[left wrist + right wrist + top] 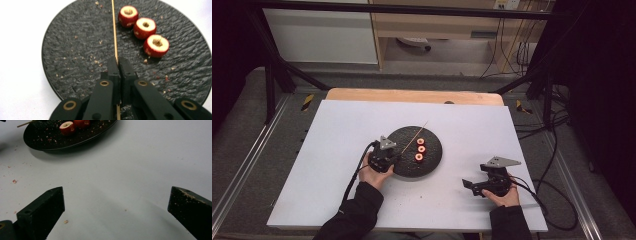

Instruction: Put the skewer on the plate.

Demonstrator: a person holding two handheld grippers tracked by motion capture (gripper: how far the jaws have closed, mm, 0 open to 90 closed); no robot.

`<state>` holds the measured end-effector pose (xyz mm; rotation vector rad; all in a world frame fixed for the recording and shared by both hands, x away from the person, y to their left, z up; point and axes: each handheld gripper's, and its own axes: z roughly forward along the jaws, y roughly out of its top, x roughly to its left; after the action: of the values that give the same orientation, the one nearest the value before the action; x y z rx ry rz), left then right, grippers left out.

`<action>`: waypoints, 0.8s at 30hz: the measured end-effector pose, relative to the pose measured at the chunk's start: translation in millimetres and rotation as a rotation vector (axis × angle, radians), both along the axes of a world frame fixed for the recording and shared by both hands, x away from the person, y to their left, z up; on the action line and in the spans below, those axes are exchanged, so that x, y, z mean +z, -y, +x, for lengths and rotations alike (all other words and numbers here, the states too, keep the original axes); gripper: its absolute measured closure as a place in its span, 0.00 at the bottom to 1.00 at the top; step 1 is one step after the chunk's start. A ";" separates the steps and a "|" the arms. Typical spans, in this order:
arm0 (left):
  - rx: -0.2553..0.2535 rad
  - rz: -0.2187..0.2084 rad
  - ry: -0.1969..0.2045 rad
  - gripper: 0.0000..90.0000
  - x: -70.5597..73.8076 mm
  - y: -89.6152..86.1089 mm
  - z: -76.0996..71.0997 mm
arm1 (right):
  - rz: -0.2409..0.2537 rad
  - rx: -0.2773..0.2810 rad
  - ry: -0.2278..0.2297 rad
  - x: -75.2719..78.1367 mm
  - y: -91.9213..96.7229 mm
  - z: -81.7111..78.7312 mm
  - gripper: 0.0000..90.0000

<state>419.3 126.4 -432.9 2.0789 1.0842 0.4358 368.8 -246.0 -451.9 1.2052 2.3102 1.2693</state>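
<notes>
White-topped bench (337,165), wooden edge showing at the far side. A round, black, rough-textured slate plate (404,167) lies near the middle of it, dusted with pale crumbs.

Left claw (396,156): at the plate's near-left rim, held in the person's left hand (374,172). In the left gripper view the two black jaws stand pressed together over the plate, pinching a thin wooden skewer (115,32) between their tips. The skewer runs straight away from the jaws across the plate; in the high view it slants up and to the right, its far tip reaching past the plate's far rim.

Three small red cored fruit pieces (145,28), pale-fleshed with hollow centres, sit on the plate in a short row just to the right of the skewer. They lie close to each other and clear of the stick. Nothing is threaded on the skewer's visible length.

Right claw (468,184): well apart from the plate, over bare bench at the near right, in the person's right hand (504,196). In the right gripper view its jaws stand wide apart with nothing between them but white surface and a few crumbs; the plate's edge sits at upper left of that view. Crumbs cling to one pad.
</notes>
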 end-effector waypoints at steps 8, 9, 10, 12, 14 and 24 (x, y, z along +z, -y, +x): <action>0.004 0.009 -0.008 0.98 -3.6 1.0 -1.9 | 0.000 -0.001 -0.002 -0.1 -0.2 0.0 0.02; 0.006 0.009 -0.006 0.98 -3.8 1.1 -1.9 | 0.000 -0.001 -0.003 -0.1 -0.2 0.1 0.02; 0.006 0.009 -0.004 0.98 -4.0 1.2 -2.0 | -0.003 -0.001 -0.001 -0.4 -0.2 0.3 0.02; 0.004 0.006 -0.003 0.97 -4.3 1.1 -2.1 | -0.003 -0.003 -0.007 -0.4 -0.6 -0.3 0.02; -0.001 0.001 -0.004 0.96 -4.1 0.6 -2.4 | -0.005 -0.003 -0.003 -0.3 -0.3 -0.1 0.02; -0.080 -0.025 0.020 0.70 11.5 -15.7 -12.5 | -0.009 -0.004 -0.004 -0.1 0.1 0.0 0.02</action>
<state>406.8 142.1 -421.5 2.0832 0.9863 0.4007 368.8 -246.1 -452.0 1.2097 2.3122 1.2553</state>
